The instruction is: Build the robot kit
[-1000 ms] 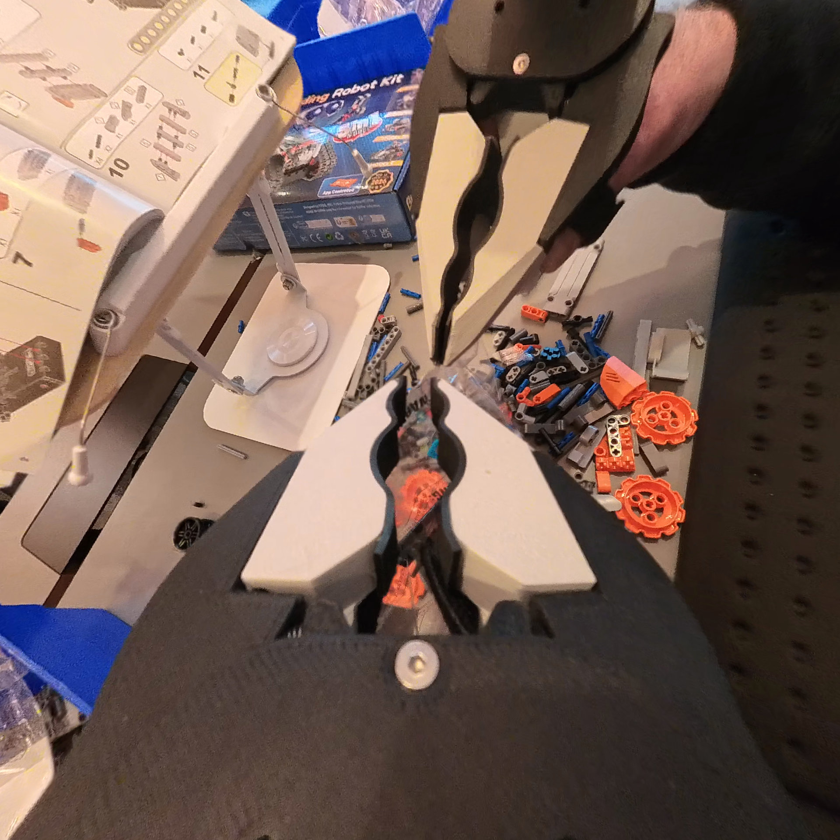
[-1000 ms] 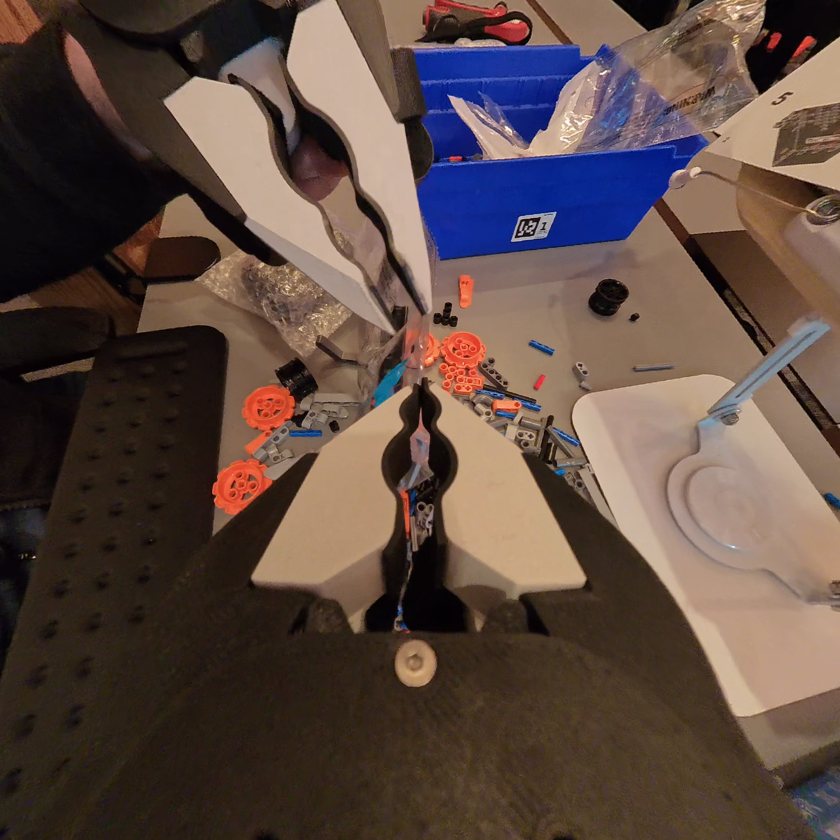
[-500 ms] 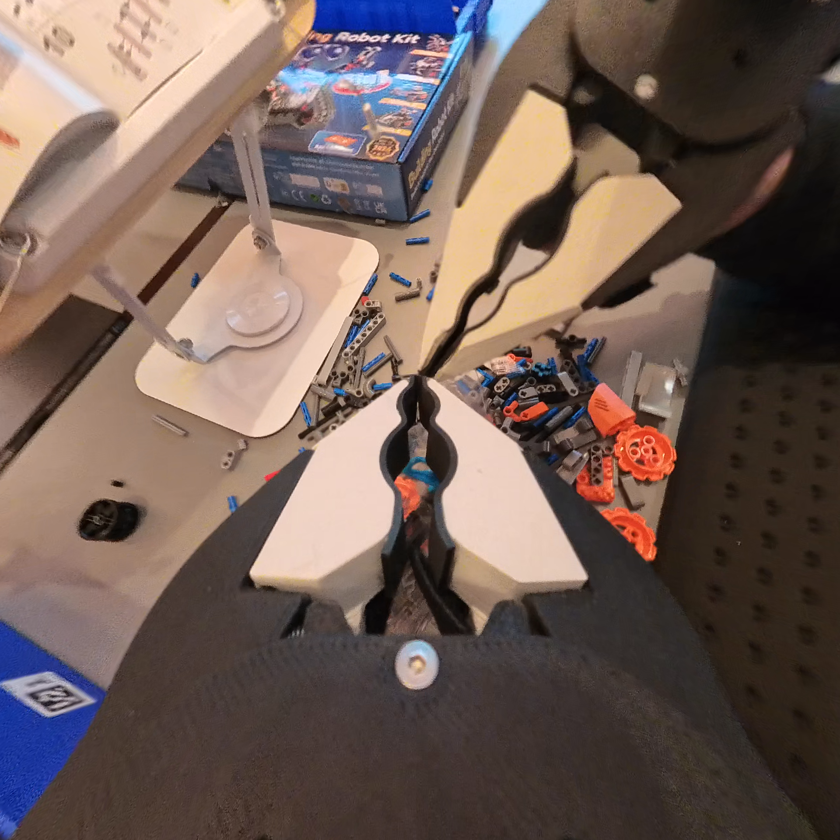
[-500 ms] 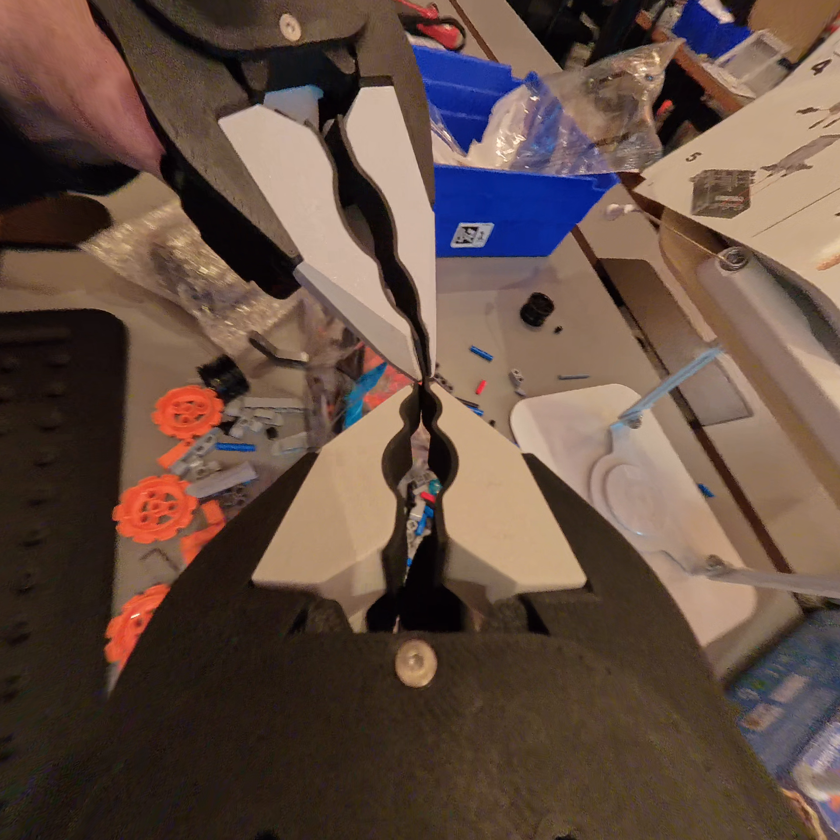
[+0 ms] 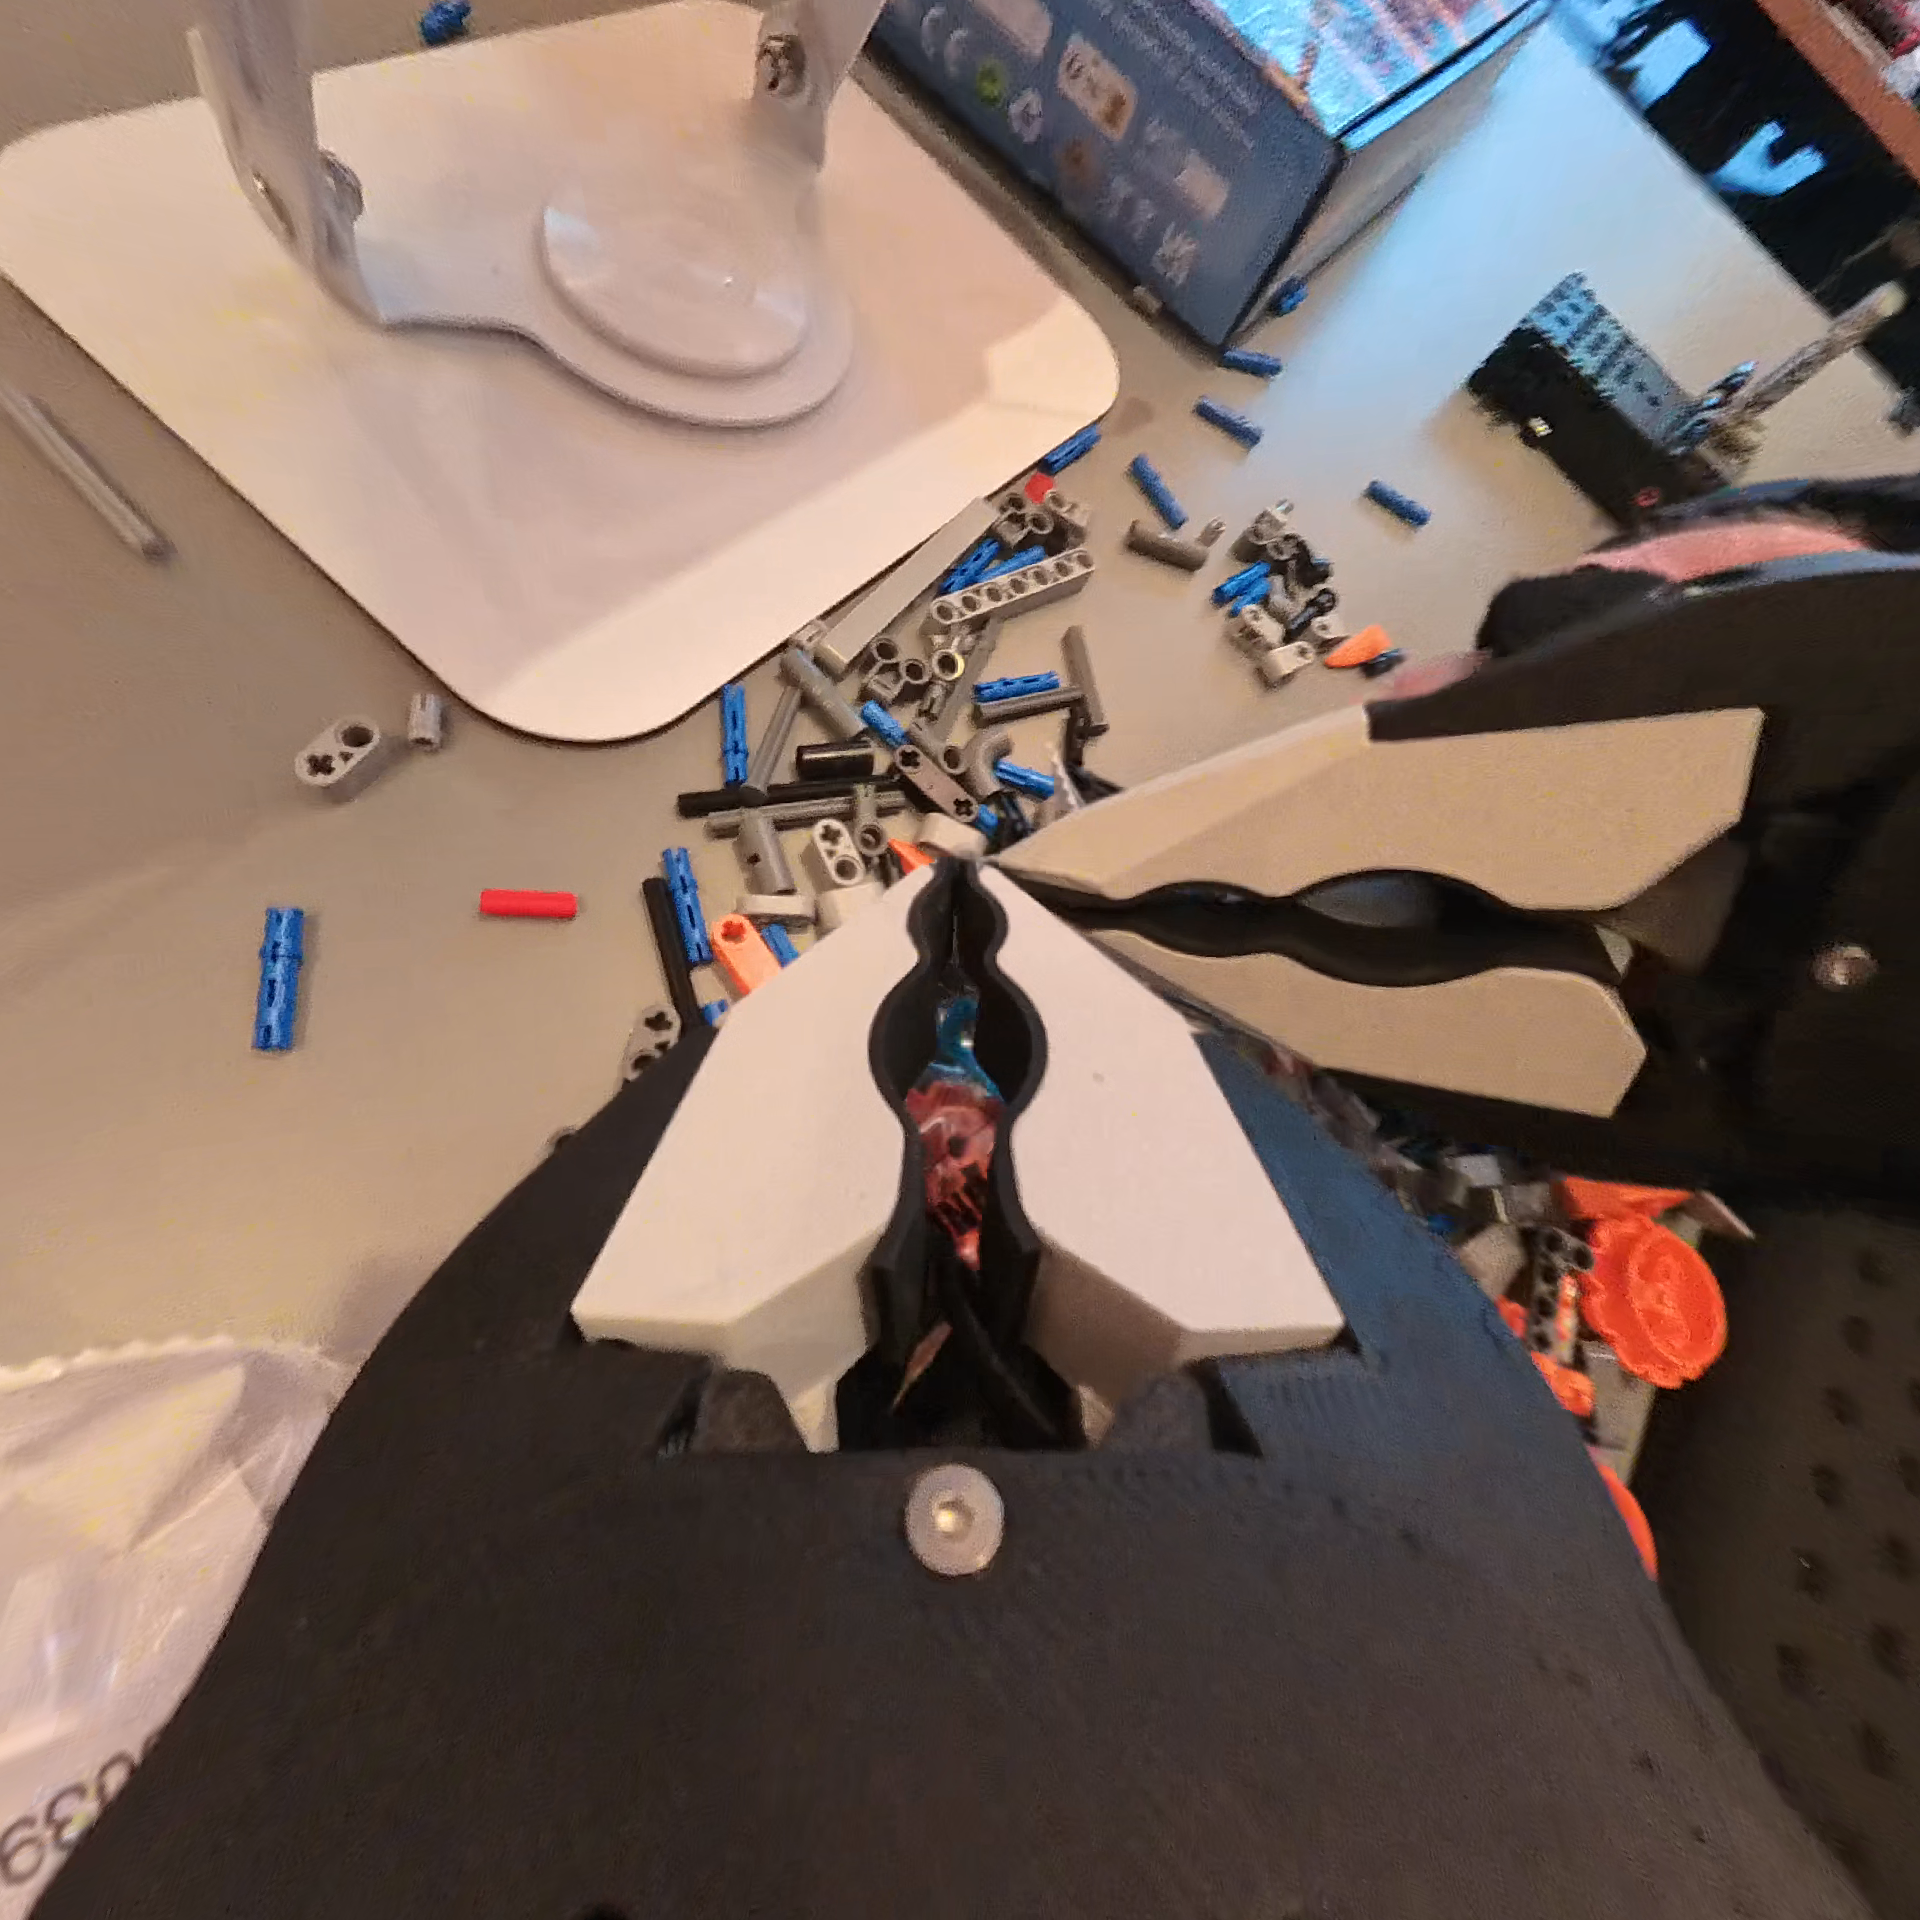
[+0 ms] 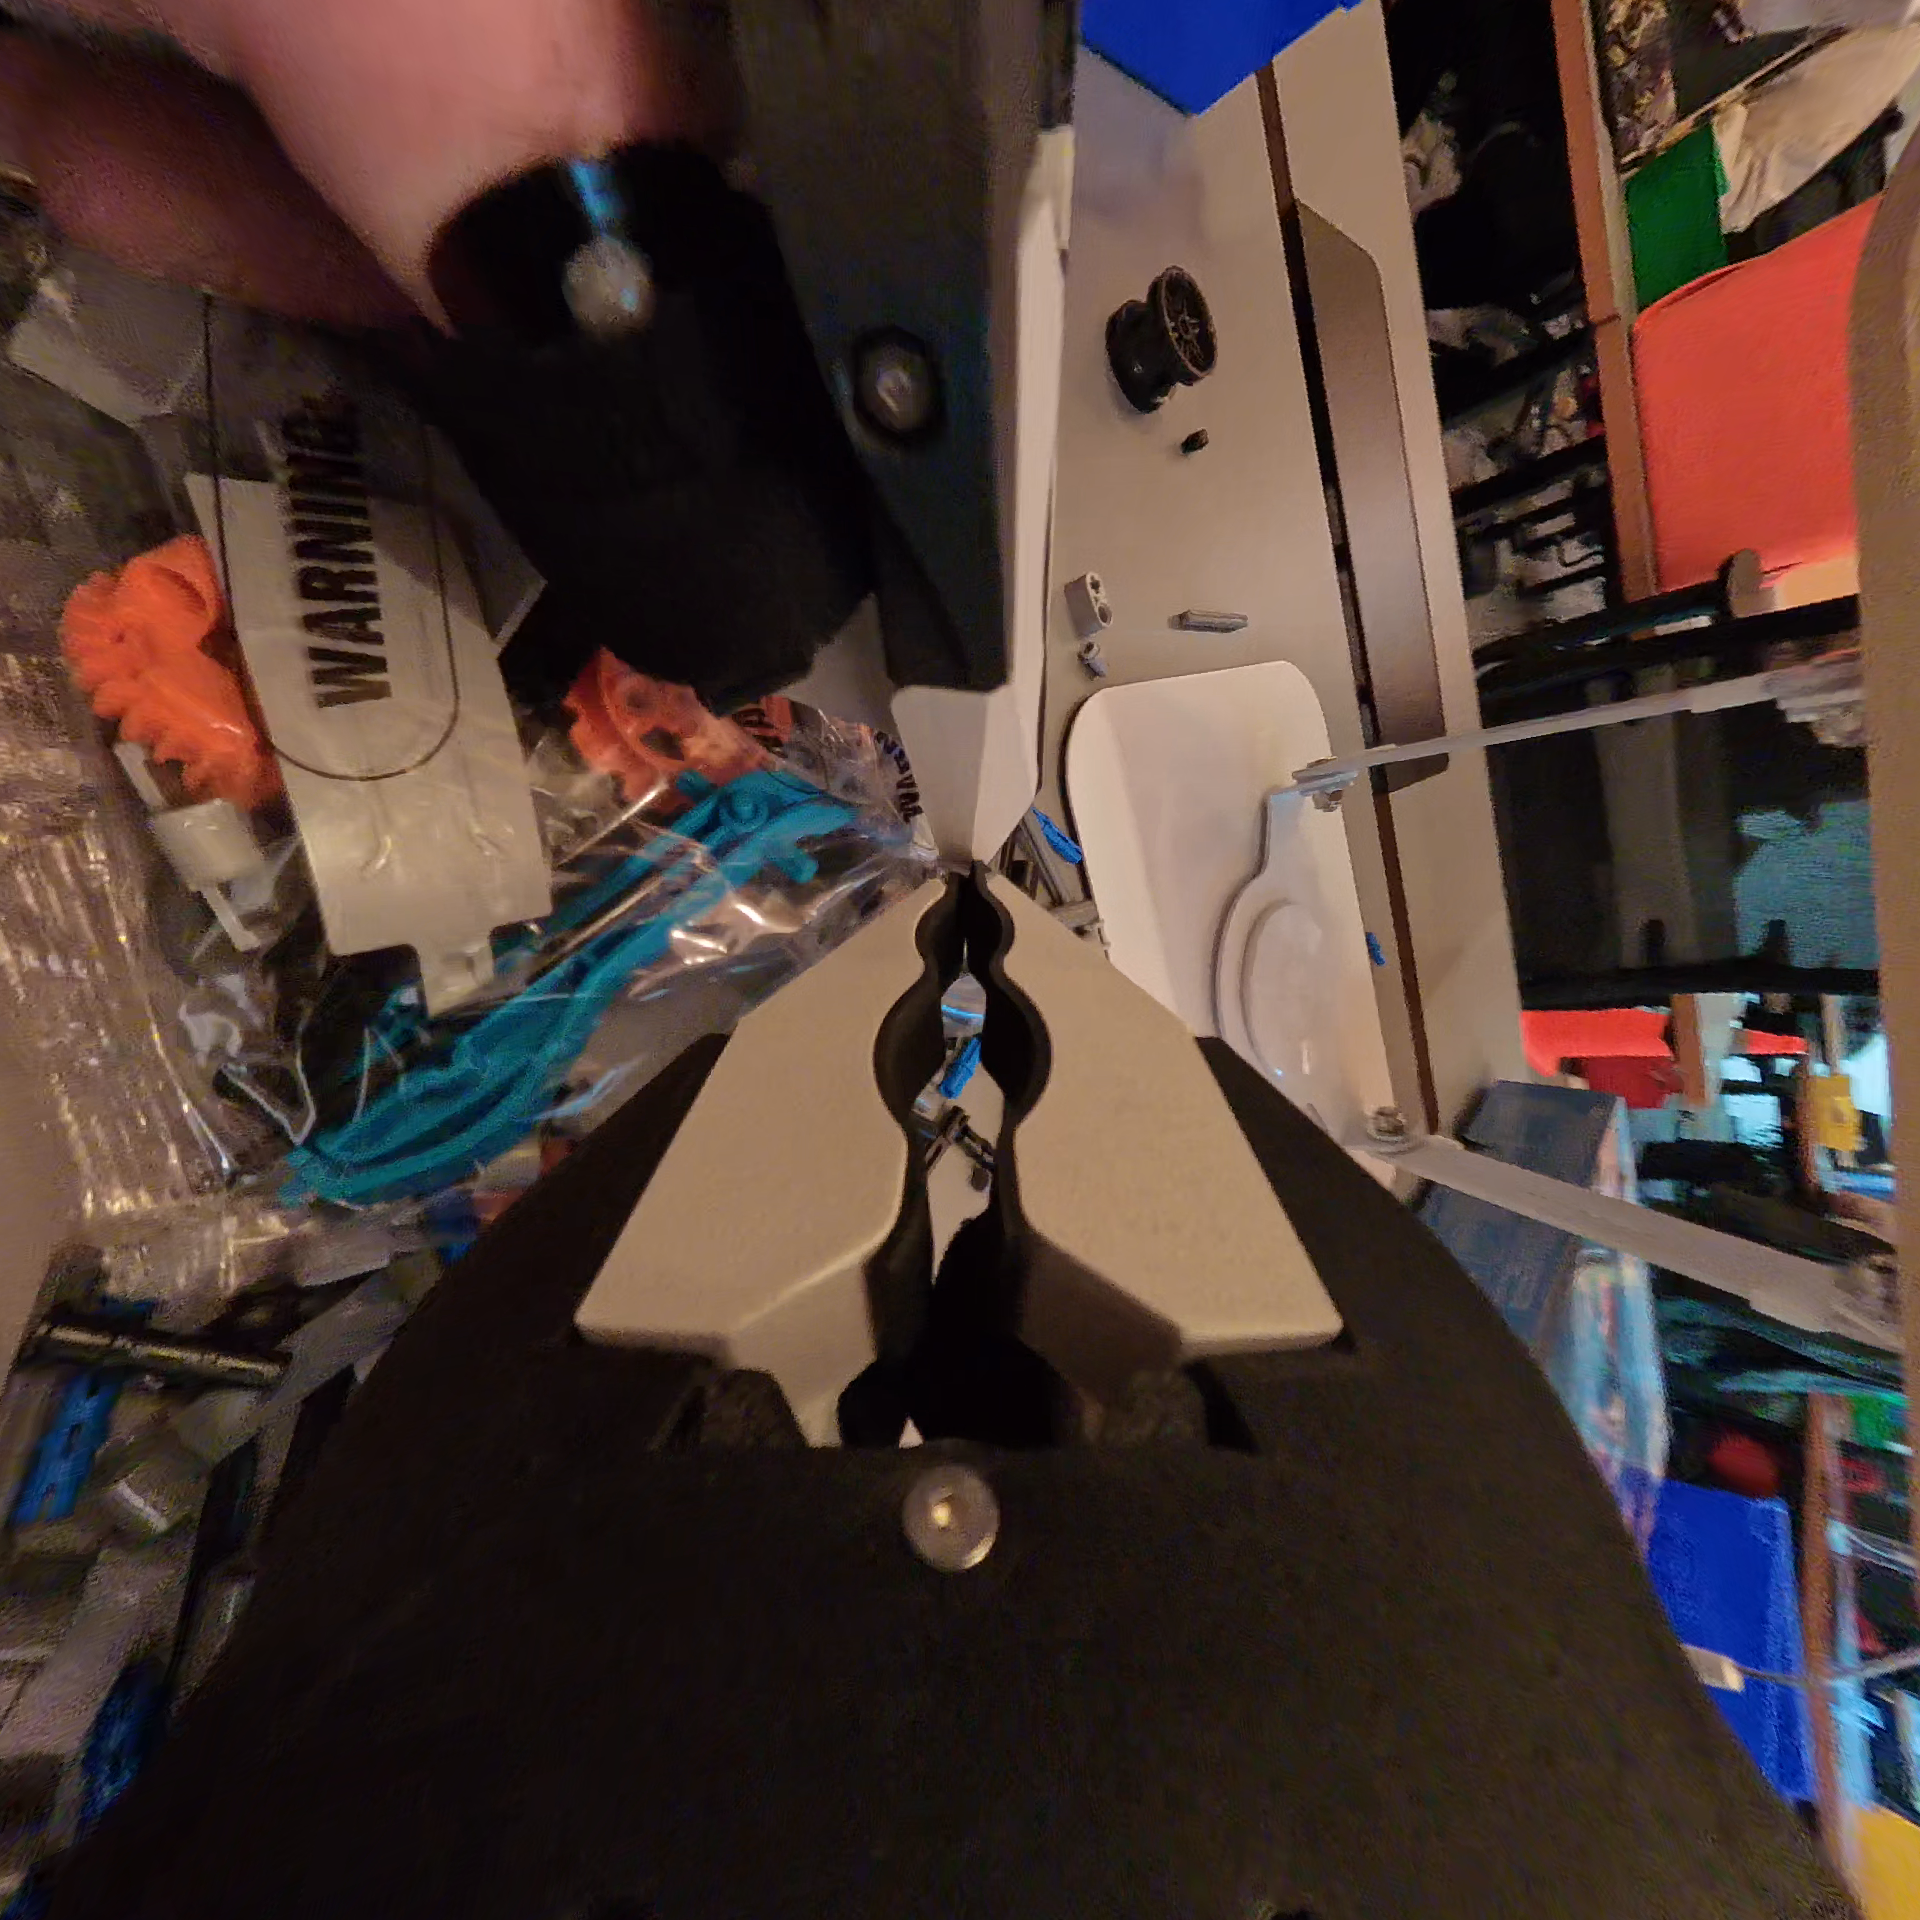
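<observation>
The left gripper (image 5: 954, 868) is closed, its grey fingers pinching the edge of a clear plastic bag of orange, teal and grey building parts (image 6: 499, 831); orange and teal pieces show in the gap between those fingers in the left wrist view. The right gripper (image 6: 966, 878) is likewise closed on the same bag, right at its corner, so that the two gripper tips meet almost touching. In the left wrist view the right gripper (image 5: 1003, 857) comes in from the right side, lying level. The bag hangs to the left in the right wrist view, with a white printed panel on its side.

Below the tips, a loose heap of small grey, black and blue plastic pins and beams (image 5: 894, 727) lies on the grey desk (image 5: 208, 1091). Just beside the heap is the white flat base of a stand (image 5: 520, 468). Orange toothed wheels (image 5: 1652, 1309) lie at the right, next to a black perforated mat (image 5: 1818, 1558). A blue printed cardboard box (image 5: 1143, 156) rests farther back.
</observation>
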`<state>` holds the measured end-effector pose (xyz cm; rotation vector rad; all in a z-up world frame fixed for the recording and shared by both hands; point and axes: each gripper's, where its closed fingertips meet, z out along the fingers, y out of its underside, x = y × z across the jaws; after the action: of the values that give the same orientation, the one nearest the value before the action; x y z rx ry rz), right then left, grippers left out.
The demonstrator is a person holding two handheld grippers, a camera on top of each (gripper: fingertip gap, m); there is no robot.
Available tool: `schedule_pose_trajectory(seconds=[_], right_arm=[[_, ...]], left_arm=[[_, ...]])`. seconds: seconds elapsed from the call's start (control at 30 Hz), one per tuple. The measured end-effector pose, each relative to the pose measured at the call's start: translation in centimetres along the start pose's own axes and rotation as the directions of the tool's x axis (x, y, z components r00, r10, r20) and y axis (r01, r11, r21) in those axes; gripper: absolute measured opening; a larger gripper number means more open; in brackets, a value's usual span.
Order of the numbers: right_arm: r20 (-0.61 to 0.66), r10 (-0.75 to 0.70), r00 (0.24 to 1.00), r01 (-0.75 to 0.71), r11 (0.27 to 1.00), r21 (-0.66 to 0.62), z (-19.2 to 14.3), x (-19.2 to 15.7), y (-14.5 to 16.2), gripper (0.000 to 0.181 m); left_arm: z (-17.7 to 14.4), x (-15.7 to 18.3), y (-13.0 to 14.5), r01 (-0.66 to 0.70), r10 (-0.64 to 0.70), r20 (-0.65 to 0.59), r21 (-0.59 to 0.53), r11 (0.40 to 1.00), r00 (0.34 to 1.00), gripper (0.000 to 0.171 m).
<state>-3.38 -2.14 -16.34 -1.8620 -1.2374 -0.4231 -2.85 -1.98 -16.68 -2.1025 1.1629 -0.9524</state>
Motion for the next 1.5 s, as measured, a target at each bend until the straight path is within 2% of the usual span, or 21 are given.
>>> schedule_pose_trajectory(seconds=[0.03, 0.07, 0.1, 0.13, 0.2, 0.3, 0.37, 0.43, 0.53, 0.57, 0.63, 0.67, 0.8, 0.87, 0.93, 1.0, 1.13, 1.17, 1.27, 1.37, 1.5], right_arm=[[-0.005, -0.018, 1.000, 0.018, 1.000, -0.003, 0.0, -0.2, -0.1, 0.000], [0.044, -0.026, 0.999, 0.023, 0.998, 0.066, -0.6, -1.8, -1.7, 0.000], [0.015, -0.111, 0.994, 0.110, 0.992, 0.066, -0.9, -2.9, -2.7, 0.000], [-0.010, -0.157, 0.988, 0.158, 0.986, 0.060, -0.9, -3.1, -3.1, 0.000], [0.069, -0.054, 0.996, 0.050, 0.996, 0.071, -0.7, -2.4, -2.0, 0.000], [0.173, -0.045, 0.984, 0.023, 0.991, 0.131, -2.3, -2.7, -1.8, 0.000], [0.219, 0.003, 0.976, -0.048, 0.978, 0.202, -3.8, -1.7, -2.5, 0.000], [0.289, 0.125, 0.949, -0.208, 0.938, 0.277, -5.4, -0.2, -3.1, 0.000], [0.295, 0.235, 0.926, -0.306, 0.926, 0.222, -4.5, 1.9, -0.8, 0.000], [0.319, 0.276, 0.906, -0.358, 0.904, 0.234, -4.4, 2.3, -0.8, 0.003], [0.306, 0.323, 0.896, -0.393, 0.896, 0.205, -3.8, 3.1, -0.3, 0.045], [0.306, 0.310, 0.900, -0.379, 0.904, 0.200, -3.5, 3.0, -0.3, 0.045], [0.413, 0.317, 0.854, -0.419, 0.889, 0.185, -3.3, 1.9, -1.4, 0.038], [0.440, 0.317, 0.840, -0.431, 0.883, 0.187, -3.4, 1.7, -1.7, 0.024], [0.478, 0.307, 0.823, -0.427, 0.889, 0.166, -3.3, 0.8, -1.6, 0.000], [0.458, 0.310, 0.833, -0.431, 0.882, 0.188, -3.5, 1.1, -1.8, 0.000], [0.619, 0.454, 0.640, -0.688, 0.698, 0.199, -5.6, 2.8, -2.4, 0.000], [0.630, 0.474, 0.616, -0.714, 0.673, 0.192, -5.8, 3.1, -2.3, 0.000], [0.661, 0.450, 0.600, -0.716, 0.671, 0.193, -6.4, 2.7, -2.7, 0.000], [0.668, 0.399, 0.628, -0.685, 0.691, 0.232, -7.1, 2.6, -3.2, 0.000], [0.675, 0.383, 0.631, -0.678, 0.695, 0.239, -7.7, 2.7, -3.2, 0.000]], left_arm=[[0.1, -0.4, 0.0, -0.012, 0.012, 0.033, -0.001, 1.000, 0.999, 0.000], [-0.1, -2.8, -0.5, -0.035, 0.030, 0.187, 0.025, 0.999, 0.982, 0.000], [-0.3, -4.2, -0.8, -0.031, 0.024, 0.229, 0.028, 0.999, 0.973, 0.000], [-0.2, -3.9, -1.0, 0.030, -0.035, 0.160, 0.036, 0.999, 0.987, 0.000], [0.0, -3.9, -0.6, -0.010, 0.009, 0.176, 0.008, 1.000, 0.984, 0.000], [-0.3, -3.5, -0.7, -0.010, 0.004, 0.156, 0.039, 0.999, 0.988, 0.000], [-0.4, -3.3, -0.8, -0.023, 0.016, 0.145, 0.049, 0.999, 0.989, 0.000], [-0.7, -2.7, -0.8, -0.045, 0.038, 0.126, 0.059, 0.997, 0.991, 0.000], [-1.5, -1.2, -1.5, -0.063, 0.055, 0.062, 0.130, 0.990, 0.997, 0.000], [-1.7, -1.0, -1.5, -0.067, 0.060, 0.056, 0.136, 0.988, 0.997, 0.000], [-2.0, 0.0, -1.8, -0.098, 0.095, 0.024, 0.163, 0.982, 0.995, 0.000], [-2.2, 0.2, -1.9, -0.121, 0.117, 0.029, 0.165, 0.979, 0.993, 0.000], [-3.1, 1.3, -2.3, -0.183, 0.177, 0.046, 0.190, 0.965, 0.983, 0.000], [-3.3, 1.7, -2.3, -0.216, 0.209, 0.056, 0.188, 0.958, 0.976, 0.000], [-3.6, 2.0, -2.6, -0.240, 0.232, 0.067, 0.199, 0.950, 0.970, 0.000], [-3.9, 2.1, -2.6, -0.239, 0.232, 0.058, 0.198, 0.951, 0.971, 0.000], [-5.4, 2.5, -3.2, -0.208, 0.212, 0.008, 0.242, 0.948, 0.977, 0.000], [-5.5, 2.8, -3.3, -0.212, 0.217, 0.002, 0.242, 0.947, 0.976, 0.000], [-5.9, 3.1, -3.4, -0.275, 0.275, 0.032, 0.214, 0.937, 0.961, 0.000], [-6.6, 3.7, -4.2, -0.335, 0.337, 0.032, 0.219, 0.916, 0.941, 0.000], [-6.7, 5.5, -4.6, -0.438, 0.448, -0.002, 0.204, 0.875, 0.894, 0.009]])
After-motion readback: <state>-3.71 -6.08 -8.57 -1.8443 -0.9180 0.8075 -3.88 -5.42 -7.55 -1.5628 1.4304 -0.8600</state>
